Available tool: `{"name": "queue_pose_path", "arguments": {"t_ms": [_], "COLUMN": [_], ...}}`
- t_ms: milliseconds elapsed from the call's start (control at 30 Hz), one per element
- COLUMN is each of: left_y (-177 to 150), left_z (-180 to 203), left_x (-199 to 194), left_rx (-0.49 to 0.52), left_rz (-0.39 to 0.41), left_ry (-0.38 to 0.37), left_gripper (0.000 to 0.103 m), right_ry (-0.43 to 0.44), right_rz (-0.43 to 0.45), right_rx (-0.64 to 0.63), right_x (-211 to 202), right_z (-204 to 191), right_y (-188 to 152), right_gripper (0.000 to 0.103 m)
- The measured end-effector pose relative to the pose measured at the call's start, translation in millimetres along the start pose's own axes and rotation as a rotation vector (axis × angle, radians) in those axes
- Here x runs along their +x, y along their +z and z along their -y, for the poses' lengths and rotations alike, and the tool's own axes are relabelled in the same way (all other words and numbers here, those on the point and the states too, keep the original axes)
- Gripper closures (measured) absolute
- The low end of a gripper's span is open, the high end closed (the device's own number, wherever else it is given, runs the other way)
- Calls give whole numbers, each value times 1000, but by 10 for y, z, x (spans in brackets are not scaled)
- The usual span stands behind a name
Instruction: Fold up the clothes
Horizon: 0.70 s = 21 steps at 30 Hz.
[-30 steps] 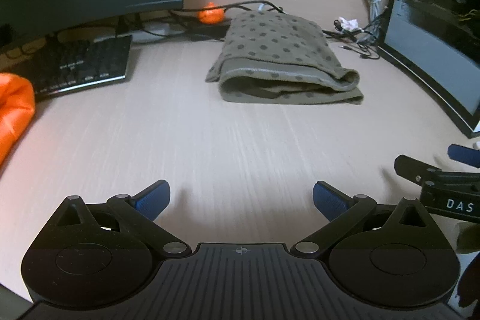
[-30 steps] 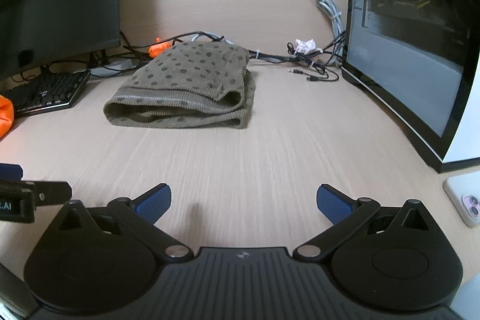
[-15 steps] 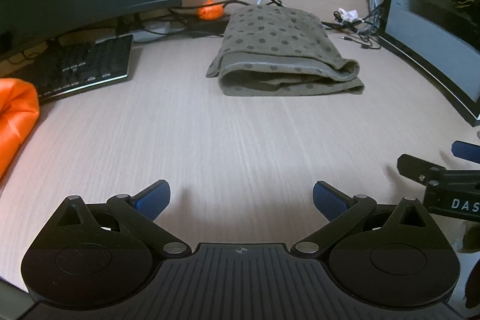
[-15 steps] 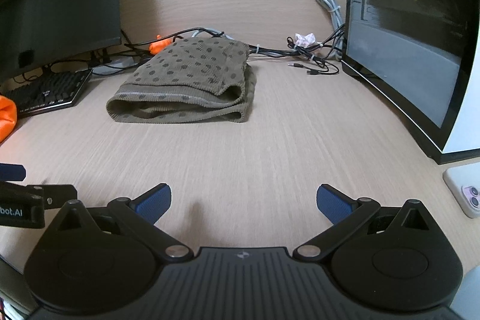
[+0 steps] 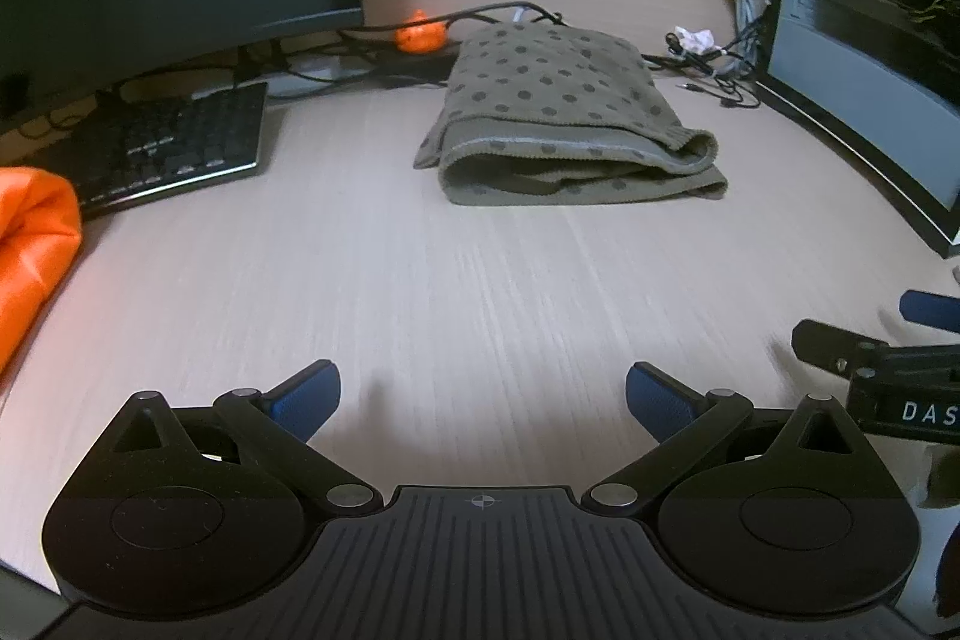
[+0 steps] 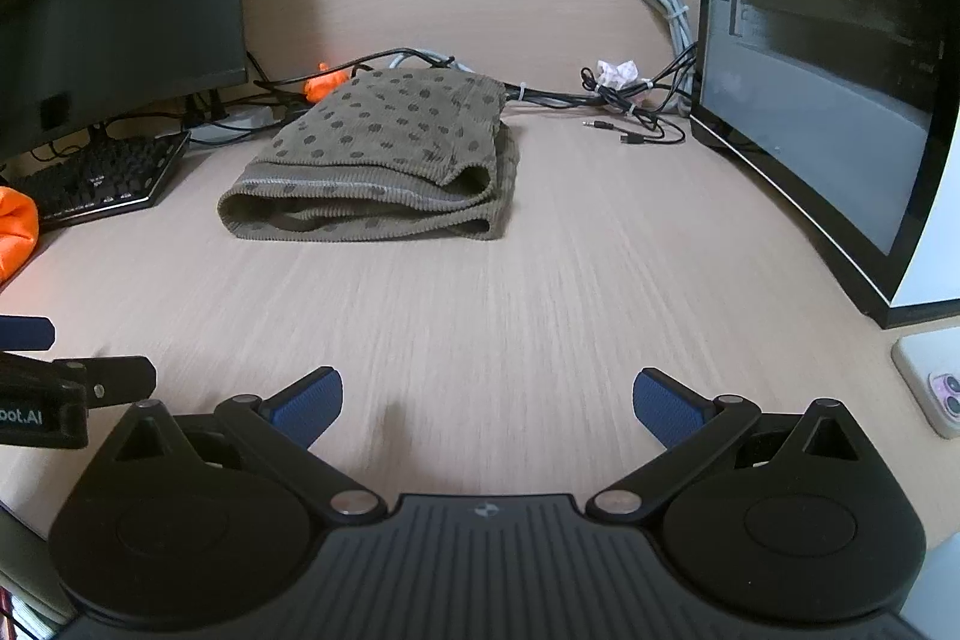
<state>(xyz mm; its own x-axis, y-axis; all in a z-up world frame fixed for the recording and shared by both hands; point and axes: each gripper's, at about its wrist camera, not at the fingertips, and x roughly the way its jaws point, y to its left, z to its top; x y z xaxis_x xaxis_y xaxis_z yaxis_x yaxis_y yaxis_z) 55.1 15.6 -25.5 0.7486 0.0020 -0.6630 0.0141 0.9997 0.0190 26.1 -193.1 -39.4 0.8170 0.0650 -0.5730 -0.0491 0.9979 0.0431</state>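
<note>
Your left tongs and right tongs were both wide apart, empty. The cloth lay folded at upper centre on the bench; soft and light, best pinched by its near corners.

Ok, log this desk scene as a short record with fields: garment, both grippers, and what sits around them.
garment: olive polka-dot cloth, folded in layers, flat on the desk
left gripper: open, holds nothing, apart from the cloth
right gripper: open, holds nothing, apart from the cloth
left of cloth: black keyboard, orange fabric
behind cloth: cables, small orange object
right edge: PC case, phone
</note>
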Motion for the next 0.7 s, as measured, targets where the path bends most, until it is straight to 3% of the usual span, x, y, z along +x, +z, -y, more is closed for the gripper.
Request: {"name": "queue_pose_path", "arguments": {"t_ms": [567, 700], "left_y": [-23, -9], "left_z": [-35, -54], "left_x": [-39, -88], "left_rx": [32, 32], "left_rz": [2, 36], "left_ry": [20, 11], "left_gripper": [0, 0], "right_ry": [-3, 35], "right_rz": [-12, -57], "right_rx": [0, 67], "right_x": [-28, -34], "right_z": [-48, 47], "right_y": [-3, 78], "right_gripper": [0, 0]}}
